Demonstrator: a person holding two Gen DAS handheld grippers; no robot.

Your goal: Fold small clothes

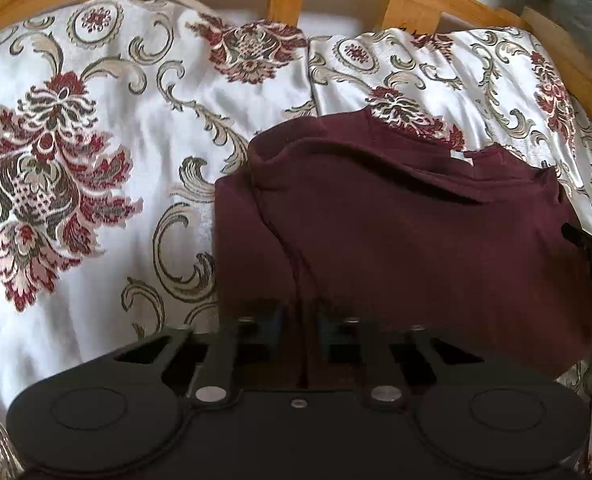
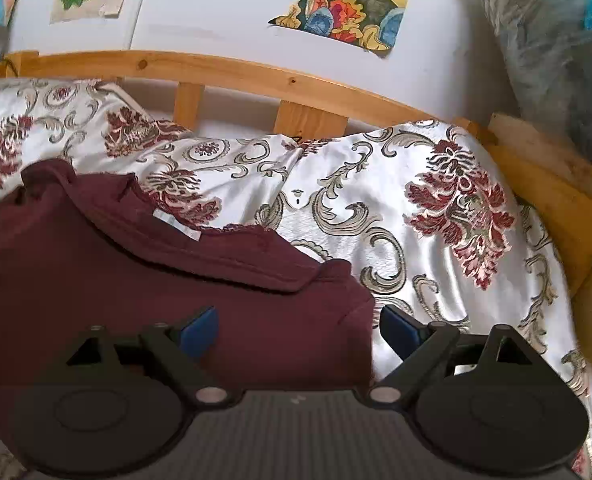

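A maroon garment (image 1: 395, 240) lies partly folded on the floral bedspread (image 1: 96, 200), its neckline and white label toward the headboard. My left gripper (image 1: 299, 324) is shut on the garment's near edge, fabric pinched between the blue pads. In the right wrist view the garment (image 2: 136, 280) fills the lower left. My right gripper (image 2: 296, 328) is open, its jaws astride the garment's right near corner, with the left pad (image 2: 200, 330) over the cloth and the right pad (image 2: 399, 330) over the bedspread. The right gripper's tip shows at the right edge of the left wrist view (image 1: 591, 248).
A wooden slatted headboard (image 2: 256, 76) runs behind the bed, with its side rail (image 2: 555, 200) at the right. Colourful pictures (image 2: 351, 4) hang on the white wall. A bluish bundle (image 2: 555, 40) sits past the bed's right corner.
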